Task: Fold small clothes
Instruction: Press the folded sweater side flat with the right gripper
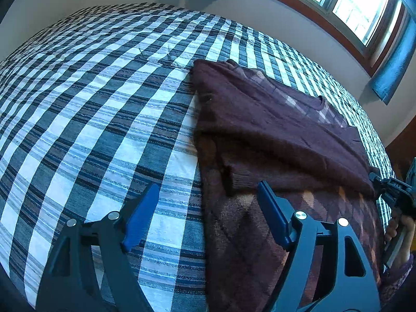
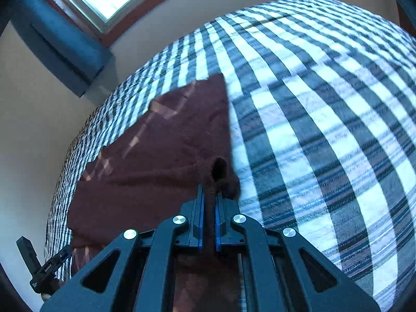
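Your maroon sweater lies flat on the plaid bedspread, toward the bed's window-side edge, w/ a sleeve folded across the body. In the left wrist view its left border runs just inside your left claw, so the garment sits under the right blue pad while the left pad hangs over bare plaid.

Left claw: jaws stand wide, nothing between the pads, no cloth pinched. Can't tell if the right pad touches the knit or hovers just above it.

Right claw: jaws drawn narrow, blue pads nearly together, clamped on a bunched bit of the sweater. In the right wrist view the cuff opening pokes out just past the fingertips, near the garment's right border where it meets the plaid. Rest of the sweater spreads left and away from that claw, toward the wall-side edge of the bed.

Your right hand shows at the far right of the left wrist view, gripping its handle.
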Action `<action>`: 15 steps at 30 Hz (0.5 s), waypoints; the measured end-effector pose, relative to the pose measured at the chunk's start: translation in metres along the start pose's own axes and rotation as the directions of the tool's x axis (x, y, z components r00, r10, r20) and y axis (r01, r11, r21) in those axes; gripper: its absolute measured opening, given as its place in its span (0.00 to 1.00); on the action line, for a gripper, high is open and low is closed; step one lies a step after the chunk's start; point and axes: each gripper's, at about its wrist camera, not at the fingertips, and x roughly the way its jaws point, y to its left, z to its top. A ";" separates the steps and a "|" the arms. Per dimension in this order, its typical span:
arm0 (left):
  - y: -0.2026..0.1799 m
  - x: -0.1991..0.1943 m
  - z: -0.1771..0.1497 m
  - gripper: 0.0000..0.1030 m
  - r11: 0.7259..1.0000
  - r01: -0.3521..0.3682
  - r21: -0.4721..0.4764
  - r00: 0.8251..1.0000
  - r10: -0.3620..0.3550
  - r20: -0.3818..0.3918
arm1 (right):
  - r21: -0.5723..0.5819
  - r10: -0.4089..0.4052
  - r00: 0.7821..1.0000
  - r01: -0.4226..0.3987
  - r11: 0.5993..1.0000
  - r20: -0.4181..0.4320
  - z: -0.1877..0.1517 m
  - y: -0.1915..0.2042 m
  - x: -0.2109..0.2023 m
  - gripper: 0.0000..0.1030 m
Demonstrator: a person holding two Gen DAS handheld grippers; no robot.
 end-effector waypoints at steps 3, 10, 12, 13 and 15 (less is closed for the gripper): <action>-0.001 0.001 -0.001 0.76 1.000 -0.004 0.015 1.000 0.004 0.000 | 0.011 0.012 1.000 -0.012 1.000 0.001 0.001 -0.003 0.003 0.05; -0.003 0.003 -0.002 0.79 0.999 -0.005 0.034 1.000 0.005 0.001 | 0.066 0.087 0.996 -0.086 0.994 -0.011 0.002 -0.012 0.007 0.05; -0.003 0.002 -0.002 0.79 0.999 -0.002 0.034 1.000 0.002 0.002 | 0.088 0.119 0.993 -0.117 0.989 -0.020 0.003 -0.017 0.005 0.05; -0.002 0.001 -0.002 0.79 0.999 0.003 0.034 1.000 -0.004 0.004 | 0.099 0.132 0.991 -0.129 0.987 -0.021 0.002 -0.018 0.004 0.06; -0.001 0.000 -0.001 0.79 0.999 0.015 0.035 1.000 -0.015 0.000 | 0.120 0.152 0.988 -0.148 0.982 -0.026 0.000 -0.023 -0.001 0.06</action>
